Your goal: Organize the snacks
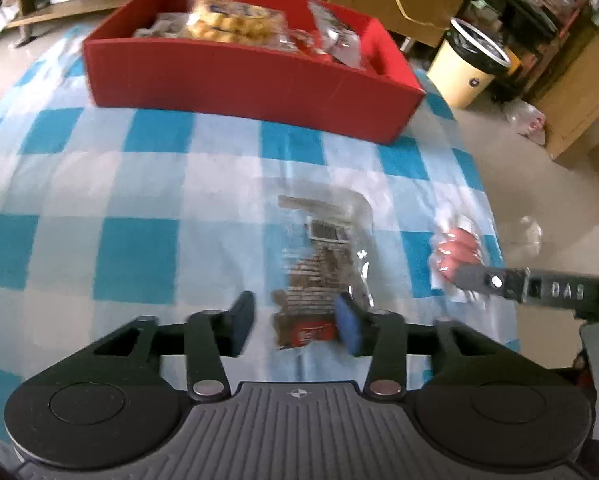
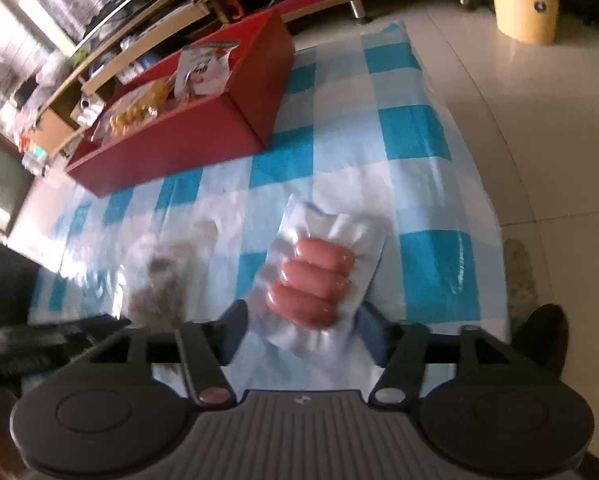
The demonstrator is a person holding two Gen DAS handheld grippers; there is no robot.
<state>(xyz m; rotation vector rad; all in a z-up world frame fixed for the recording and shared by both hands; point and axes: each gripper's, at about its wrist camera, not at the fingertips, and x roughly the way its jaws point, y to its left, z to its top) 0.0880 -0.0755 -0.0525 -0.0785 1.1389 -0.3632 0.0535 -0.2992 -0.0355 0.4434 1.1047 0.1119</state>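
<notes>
Red cardboard forms the box [image 1: 255, 88] at the far side of the counter [image 1: 147, 184], and it already carries several snack packs, so we judge it to be where the loose ones belong. Two packs lie apart on the checked cloth. Our left claw [image 1: 295, 322] stands over the clear packet of brown snacks [image 1: 319, 264], its jaws parted around the packet's near end; the blue pad seems to touch the wrapper, but we see no squeeze. Our right claw [image 2: 303, 330] straddles the sealed sausage pack [image 2: 319, 276], jaws apart on either side, not visibly pinching it. Each claw comes at its pack by the near, flat edge, likely because thin film is easiest to pinch there.
</notes>
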